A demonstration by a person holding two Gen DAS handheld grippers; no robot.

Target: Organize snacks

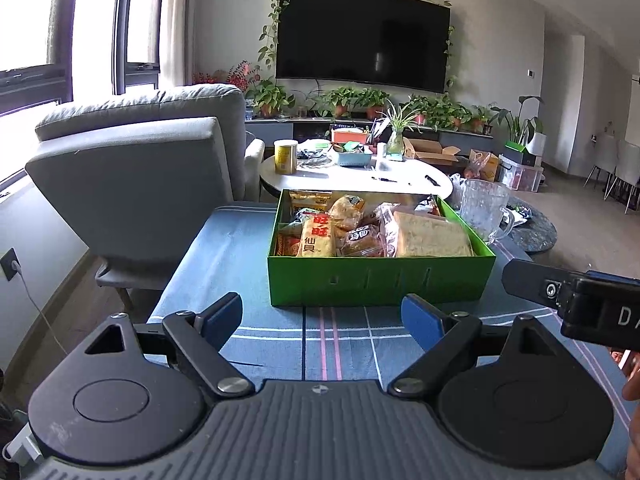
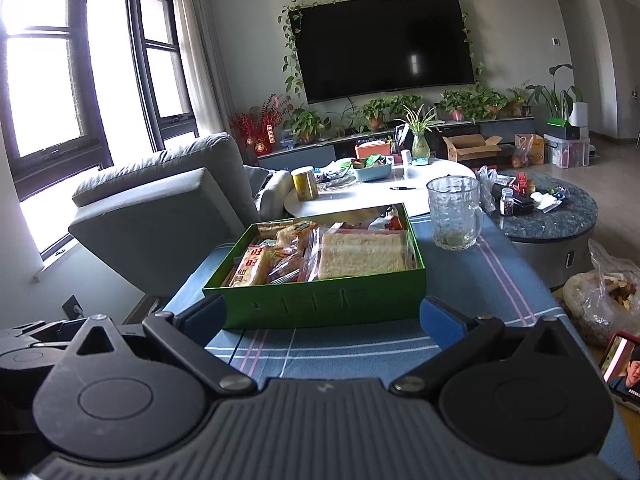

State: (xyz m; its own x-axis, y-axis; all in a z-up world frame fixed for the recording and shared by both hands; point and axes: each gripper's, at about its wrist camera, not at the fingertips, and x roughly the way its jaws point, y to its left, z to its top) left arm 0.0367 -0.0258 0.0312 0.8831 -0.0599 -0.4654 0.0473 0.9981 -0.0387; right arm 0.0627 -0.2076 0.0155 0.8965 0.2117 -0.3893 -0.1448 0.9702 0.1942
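A green box [image 1: 380, 280] stands on the blue checked tablecloth [image 1: 224, 248], filled with snack packets: a yellow rice-cracker pack [image 1: 317, 238], small brown wrapped cakes [image 1: 362, 240] and a big bag of sliced bread [image 1: 430, 236]. The box shows in the right wrist view [image 2: 324, 300] too, with the bread [image 2: 362, 254] at its right. My left gripper [image 1: 322, 316] is open and empty, just short of the box's front wall. My right gripper [image 2: 322, 314] is open and empty, its fingers either side of the box's near wall. Its body shows at the right of the left wrist view [image 1: 576, 300].
A glass mug [image 2: 456, 212] stands on the cloth right of the box. A grey armchair [image 1: 132, 160] is at the left. A white table [image 2: 360, 192] with a yellow can [image 2: 305, 183] lies behind. A phone [image 2: 620, 364] and a plastic bag [image 2: 600, 296] sit at the right.
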